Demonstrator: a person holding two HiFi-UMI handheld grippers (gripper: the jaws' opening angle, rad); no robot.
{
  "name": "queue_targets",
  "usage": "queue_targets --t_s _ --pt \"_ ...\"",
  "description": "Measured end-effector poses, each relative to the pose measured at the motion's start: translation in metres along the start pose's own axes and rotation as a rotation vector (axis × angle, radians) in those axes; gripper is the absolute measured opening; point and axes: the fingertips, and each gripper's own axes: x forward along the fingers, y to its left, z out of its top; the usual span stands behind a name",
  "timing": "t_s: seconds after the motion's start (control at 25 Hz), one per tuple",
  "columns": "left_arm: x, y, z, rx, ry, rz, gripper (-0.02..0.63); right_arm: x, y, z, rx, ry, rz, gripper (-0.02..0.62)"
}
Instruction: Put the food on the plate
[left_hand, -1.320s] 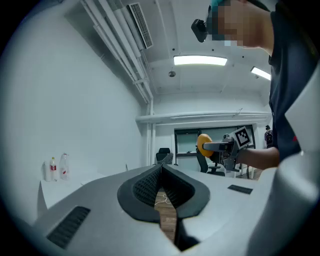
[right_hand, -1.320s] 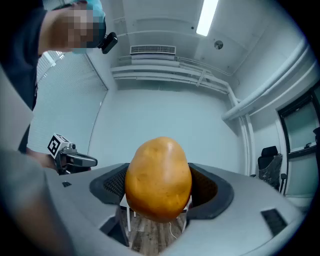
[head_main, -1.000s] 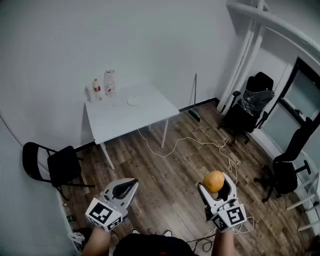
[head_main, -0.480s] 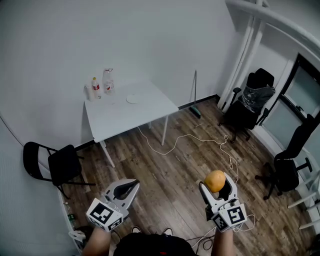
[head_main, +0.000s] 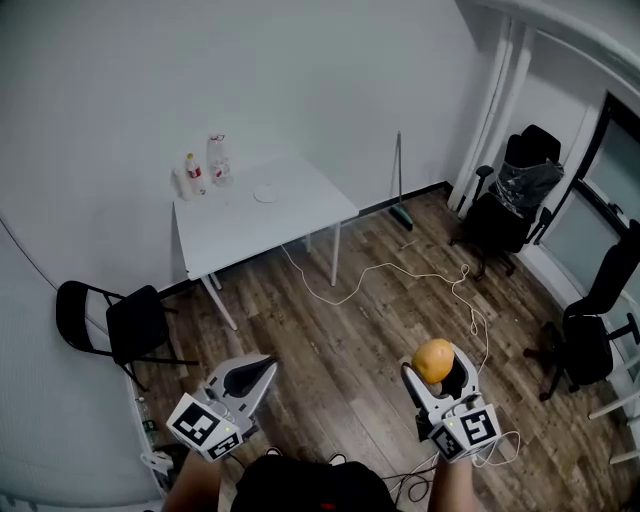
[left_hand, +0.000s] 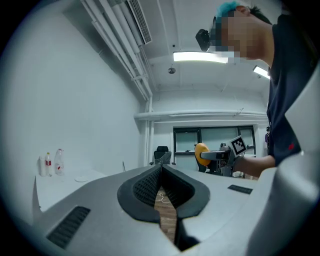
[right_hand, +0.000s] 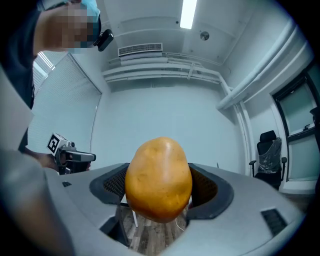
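Note:
An orange-yellow potato-like food item is clamped between the jaws of my right gripper, held over the wooden floor at the lower right of the head view. My left gripper is at the lower left with its jaws closed together and nothing in them. A small white plate lies on the white table far ahead, well away from both grippers.
Two bottles stand at the table's back left edge. A black folding chair is at the left, office chairs at the right. A white cable snakes across the wooden floor. A broom leans by the wall.
The view has shifted slightly, so the table and chairs sit a little further right and lower. Both grippers keep their poses, and the food stays held.

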Motion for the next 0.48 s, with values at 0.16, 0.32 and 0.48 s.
queue_targets --t_s 0.16,0.32,0.48 --pt "0.016 -0.013 -0.005 0.012 0.023 0.026 0.024 0.0 -0.024 -0.01 0.068 -0.006 0.01 0.367" --pt "0.025 -0.01 -0.014 0.003 0.048 0.035 0.023 0.009 -0.032 -0.016 0.114 -0.004 0.015 0.367" --pt "0.037 0.006 -0.016 -0.007 0.037 0.042 0.023 0.023 -0.038 -0.021 0.081 0.021 0.018 0.367"
